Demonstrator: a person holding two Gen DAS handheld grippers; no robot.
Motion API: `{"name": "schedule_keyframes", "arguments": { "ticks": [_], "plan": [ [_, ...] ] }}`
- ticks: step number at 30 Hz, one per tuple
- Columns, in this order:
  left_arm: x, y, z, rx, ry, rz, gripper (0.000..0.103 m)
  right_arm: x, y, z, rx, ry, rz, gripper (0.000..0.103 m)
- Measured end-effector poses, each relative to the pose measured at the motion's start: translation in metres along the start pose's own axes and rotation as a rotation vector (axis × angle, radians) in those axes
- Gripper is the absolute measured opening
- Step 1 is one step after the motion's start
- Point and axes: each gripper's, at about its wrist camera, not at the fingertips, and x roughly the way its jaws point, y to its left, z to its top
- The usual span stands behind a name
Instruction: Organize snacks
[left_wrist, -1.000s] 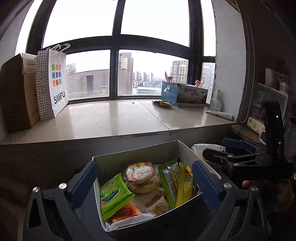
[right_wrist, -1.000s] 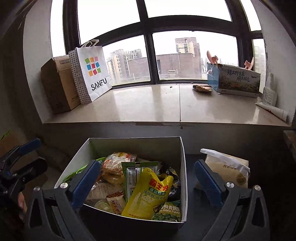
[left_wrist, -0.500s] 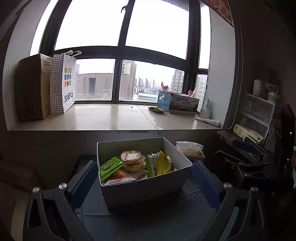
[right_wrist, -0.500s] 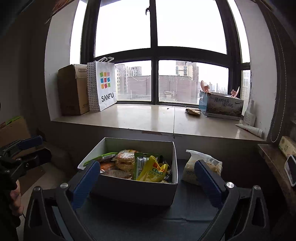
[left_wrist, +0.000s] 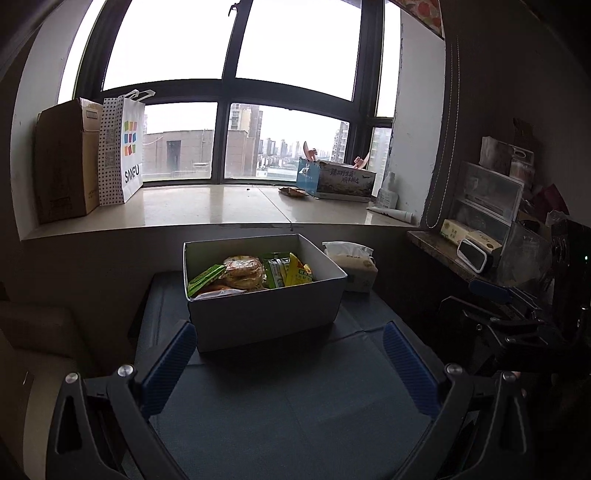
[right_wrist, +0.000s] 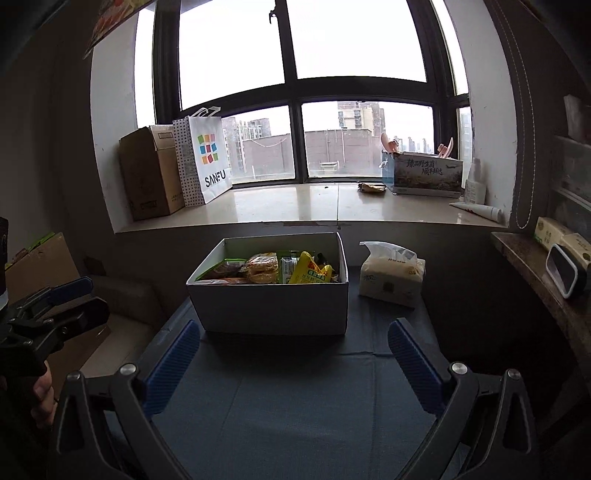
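Change: both hand-held grippers pulled back from snack box (left_wrist: 264, 314); packets inside.
Left hand-held gripper (left_wrist: 290, 363): wide, empty.
Right hand-held gripper (right_wrist: 293, 363): wide, empty.
Meaning: sorting likely done.

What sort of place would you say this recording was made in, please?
Most likely a lived-in room in a high-rise flat: a wide window sill overlooking city blocks, a shopping bag on it, and a tissue pack beside the snack box.

Bare mat (left_wrist: 295, 398) before snack box (left_wrist: 266, 314)
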Motion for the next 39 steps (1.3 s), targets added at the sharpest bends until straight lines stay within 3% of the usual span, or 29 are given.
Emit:
{"name": "schedule_keyframes", "arguments": {
  "ticks": [39],
  "plan": [
    [0.0053, -0.0062, 0.0011, 0.005, 0.041, -0.002, 0.103, -0.0027, 0.0042, -0.0045, -0.015, 0.026, 0.026, 0.103]
  ]
}}
